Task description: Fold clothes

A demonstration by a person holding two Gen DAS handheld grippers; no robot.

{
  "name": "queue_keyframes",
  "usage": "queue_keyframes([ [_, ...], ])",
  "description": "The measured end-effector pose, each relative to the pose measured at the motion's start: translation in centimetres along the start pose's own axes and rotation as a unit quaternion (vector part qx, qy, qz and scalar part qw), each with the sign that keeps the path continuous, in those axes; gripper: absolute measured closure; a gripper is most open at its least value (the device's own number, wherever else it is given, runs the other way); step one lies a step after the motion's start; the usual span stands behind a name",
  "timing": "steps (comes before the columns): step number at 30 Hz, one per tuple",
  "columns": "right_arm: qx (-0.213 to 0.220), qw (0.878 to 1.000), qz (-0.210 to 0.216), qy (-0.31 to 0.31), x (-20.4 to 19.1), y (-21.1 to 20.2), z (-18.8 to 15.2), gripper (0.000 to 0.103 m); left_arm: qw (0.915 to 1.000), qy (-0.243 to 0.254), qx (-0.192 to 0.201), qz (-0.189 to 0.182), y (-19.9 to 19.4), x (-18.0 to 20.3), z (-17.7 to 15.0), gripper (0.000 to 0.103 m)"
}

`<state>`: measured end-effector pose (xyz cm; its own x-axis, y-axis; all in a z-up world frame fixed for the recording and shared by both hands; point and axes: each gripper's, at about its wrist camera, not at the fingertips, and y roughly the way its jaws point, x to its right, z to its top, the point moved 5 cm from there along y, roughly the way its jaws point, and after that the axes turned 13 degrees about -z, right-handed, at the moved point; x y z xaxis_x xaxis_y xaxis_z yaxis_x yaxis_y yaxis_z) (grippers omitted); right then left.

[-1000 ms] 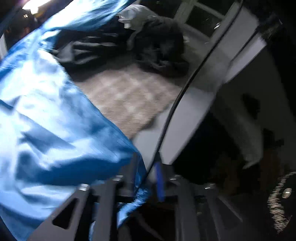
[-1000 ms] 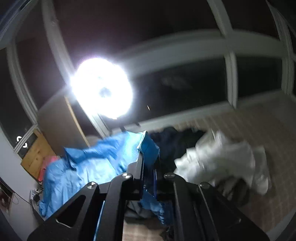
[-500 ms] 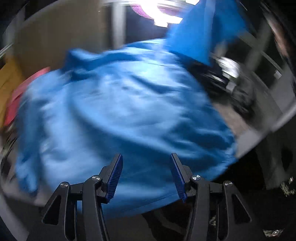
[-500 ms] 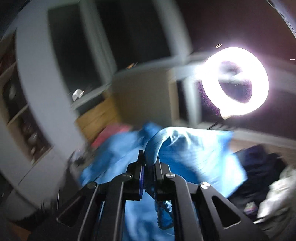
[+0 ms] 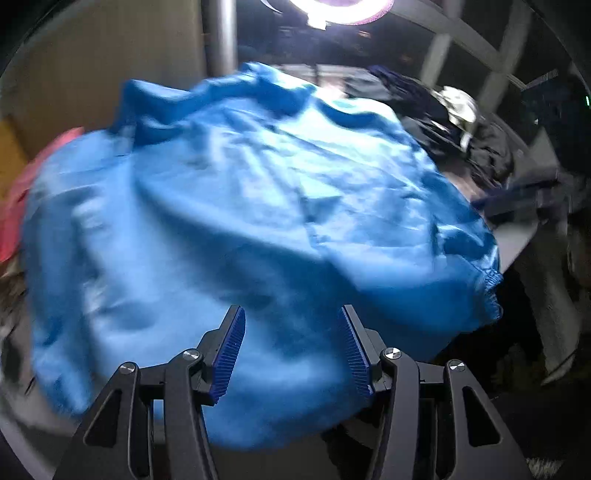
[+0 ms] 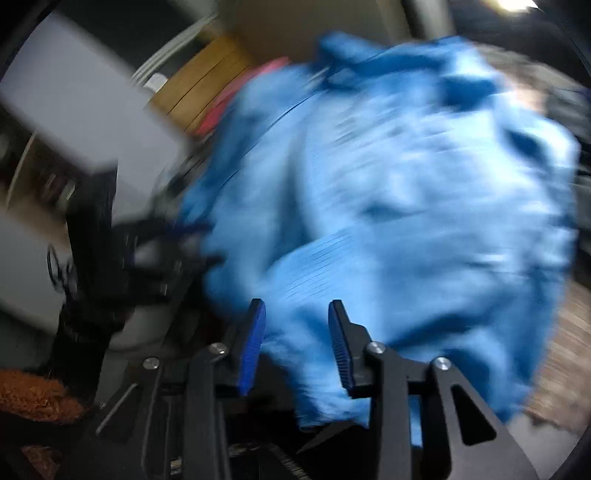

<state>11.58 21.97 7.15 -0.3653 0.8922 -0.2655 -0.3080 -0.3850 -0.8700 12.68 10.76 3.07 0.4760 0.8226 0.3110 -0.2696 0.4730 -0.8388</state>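
A bright blue garment [image 5: 236, 206] lies spread out and rumpled in front of both grippers, with an elastic cuff [image 5: 491, 291] at its right edge. It also fills the right wrist view [image 6: 406, 206], blurred by motion. My left gripper [image 5: 291, 350] is open and empty just above the garment's near edge. My right gripper [image 6: 295, 339] is open, with the garment's near hem lying below and between its fingers, not pinched.
A pile of dark clothes [image 5: 461, 122] with a white piece [image 5: 458, 107] lies beyond the garment at the right. A pink item [image 5: 22, 206] shows at the left. A ring light [image 5: 340, 11] shines above. A wooden cabinet [image 6: 207, 85] stands at the back left.
Both grippers let go of the blue garment and opened, the left first, then the right. The garment dropped from being held up and now lies spread out.
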Motion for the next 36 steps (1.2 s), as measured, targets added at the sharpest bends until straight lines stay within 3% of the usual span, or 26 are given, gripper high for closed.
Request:
queue_keyframes([
  [3,0.029,0.995,-0.069,0.059,4.7,-2.4,0.3,0.067,0.9975,0.005,-0.034,-0.062,3.4,1.9,0.1,0.053],
  [5,0.037,0.988,-0.114,0.094,7.8,-3.5,-0.1,0.067,0.9957,0.036,-0.042,-0.074,4.1,3.6,-0.5,0.053],
  [9,0.007,0.971,-0.207,0.12,12.2,-2.8,-3.2,0.066,0.9955,0.042,-0.062,-0.058,4.7,3.8,-2.2,0.045],
  [10,-0.011,0.968,-0.214,0.13,12.7,-1.6,-4.4,0.066,0.9952,0.036,-0.07,-0.058,5.2,3.5,-2.6,0.045],
  [12,-0.041,0.965,-0.212,0.151,13.7,0.9,-6.6,0.066,0.9937,0.02,-0.089,-0.065,6.6,3.0,-3.4,0.053],
  [13,-0.051,0.964,-0.207,0.161,14.0,1.9,-7.5,0.066,0.9924,0.015,-0.098,-0.073,7.4,3.0,-3.7,0.071],
  [14,-0.063,0.963,-0.212,0.155,14.0,2.9,-8.2,0.066,0.9916,0.02,-0.103,-0.076,7.7,3.4,-3.7,0.074],
  [17,-0.1,0.953,-0.254,0.128,14.1,4.1,-9.6,0.069,0.9924,0.068,-0.1,-0.023,6.7,4.6,-3.4,0.072],
  [19,-0.106,0.949,-0.268,0.126,14.3,3.1,-9.6,0.069,0.9937,0.076,-0.08,-0.014,5.0,5.6,-2.7,0.068],
  [21,-0.064,0.953,-0.262,0.137,14.8,0.3,-7.3,0.069,0.9944,0.084,-0.062,-0.017,3.5,6.8,-2.0,0.057],
  [22,-0.043,0.955,-0.262,0.135,15.0,-0.7,-5.5,0.068,0.9939,0.088,-0.055,-0.036,3.3,8.0,-1.6,0.048],
  [24,-0.005,0.956,-0.263,0.129,15.5,-2.5,-1.6,0.068,0.99,0.114,-0.046,-0.069,3.9,11.2,-1.1,0.042],
  [27,0.012,0.962,-0.24,0.128,17.0,-0.9,4.4,0.067,0.9801,0.171,-0.062,-0.08,6.5,15.5,-1.4,0.041],
  [30,0.027,0.968,-0.216,0.128,18.6,1.0,10.5,0.067,0.9736,0.195,-0.101,-0.064,10.0,17.3,-2.3,0.041],
  [33,0.005,0.969,-0.198,0.146,21.3,4.5,13.9,0.067,0.9739,0.178,-0.135,-0.04,12.6,16.8,-2.7,0.045],
  [36,-0.013,0.973,-0.173,0.154,23.0,6.9,15.9,0.067,0.9779,0.156,-0.135,-0.032,13.0,16.1,-2.4,0.06],
])
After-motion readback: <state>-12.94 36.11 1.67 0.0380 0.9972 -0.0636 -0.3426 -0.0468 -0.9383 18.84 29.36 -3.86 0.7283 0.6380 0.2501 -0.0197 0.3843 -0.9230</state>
